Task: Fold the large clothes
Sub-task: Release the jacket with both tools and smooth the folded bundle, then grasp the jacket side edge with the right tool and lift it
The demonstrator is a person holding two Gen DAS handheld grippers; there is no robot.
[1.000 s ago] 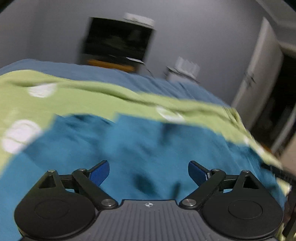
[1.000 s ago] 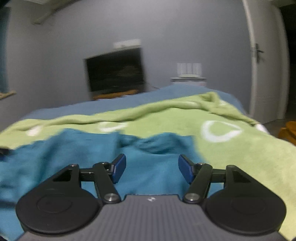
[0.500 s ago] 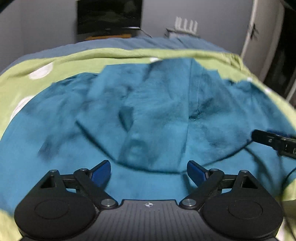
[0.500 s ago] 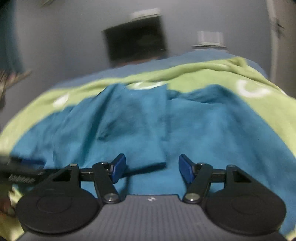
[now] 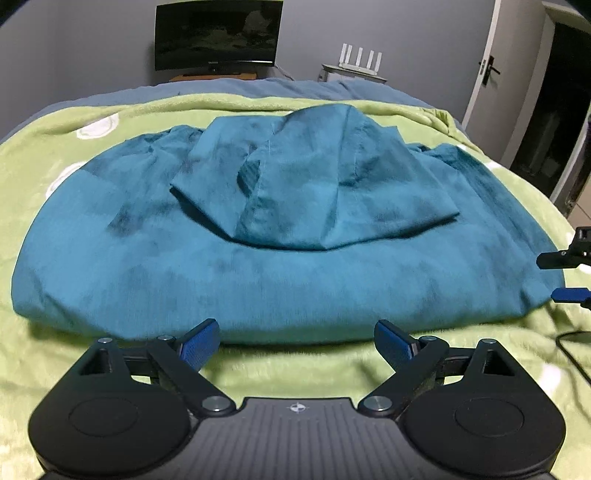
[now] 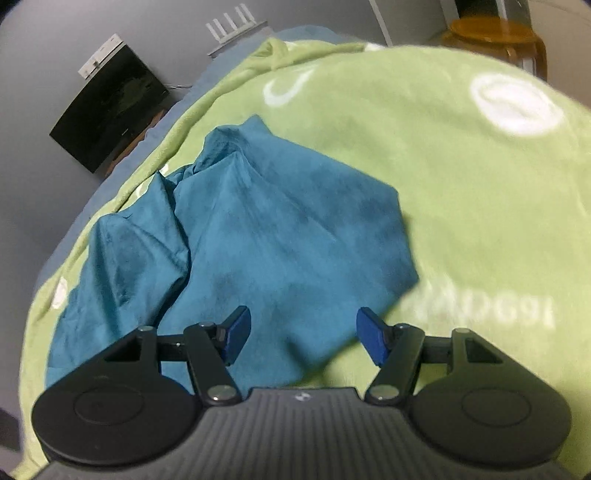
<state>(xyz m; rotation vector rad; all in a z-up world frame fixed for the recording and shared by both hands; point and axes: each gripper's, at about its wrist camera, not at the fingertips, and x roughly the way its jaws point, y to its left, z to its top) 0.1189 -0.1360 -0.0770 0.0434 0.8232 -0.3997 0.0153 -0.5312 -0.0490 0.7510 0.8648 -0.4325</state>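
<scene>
A teal garment [image 5: 280, 236] lies partly folded on a green blanket [image 5: 74, 354], with a flap doubled over its middle. My left gripper [image 5: 295, 341] hovers open just before the garment's near edge, nothing between its blue pads. My right gripper [image 6: 303, 334] is open above the garment's [image 6: 258, 236] right end, tilted, with the cloth below its fingers and nothing gripped. The right gripper's fingertips [image 5: 569, 294] poke in at the right edge of the left wrist view, beside the garment's right corner.
The blanket [image 6: 461, 184] has white ring marks and covers a bed with a blue sheet [image 5: 258, 88]. Behind stand a dark monitor [image 5: 218, 33] and a white router [image 5: 360, 61]. A door [image 5: 491, 70] is at right; a wooden stool [image 6: 498, 35] stands past the bed.
Both grippers have drawn back toward the garment's near edge and tipped downward. The right gripper has rolled, so its view is tilted, and it now sits over the garment's right end.
</scene>
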